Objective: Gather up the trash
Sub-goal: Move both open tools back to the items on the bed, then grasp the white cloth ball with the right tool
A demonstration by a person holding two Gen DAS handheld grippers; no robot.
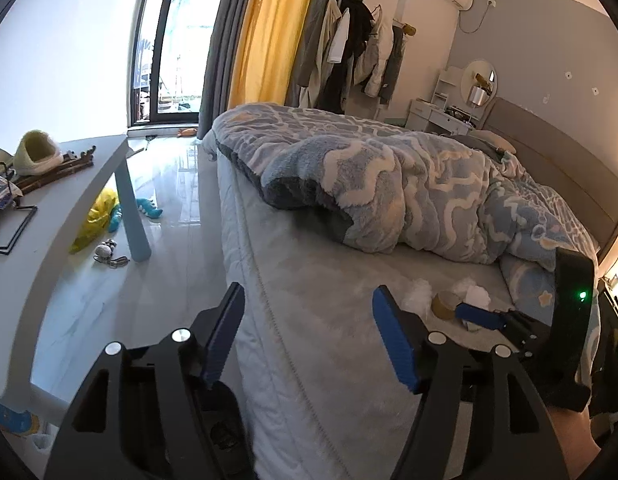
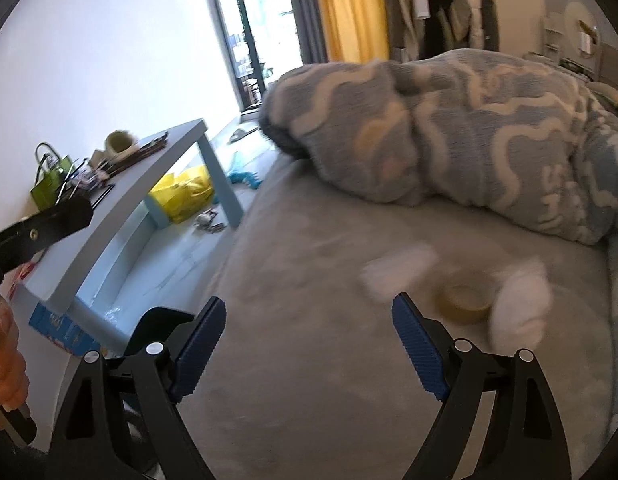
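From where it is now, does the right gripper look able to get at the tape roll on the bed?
Probably yes. The right gripper is open, and the tape roll lies on bare mattress just ahead, to its right. The white wads flank the roll without covering it.

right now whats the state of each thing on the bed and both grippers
left gripper: jaws open, empty, over the mattress edge
right gripper: jaws open, empty, near the trash
tape roll: lying flat on the sheet
white tissue wads: crumpled, either side of the roll
blue blanket: bunched up
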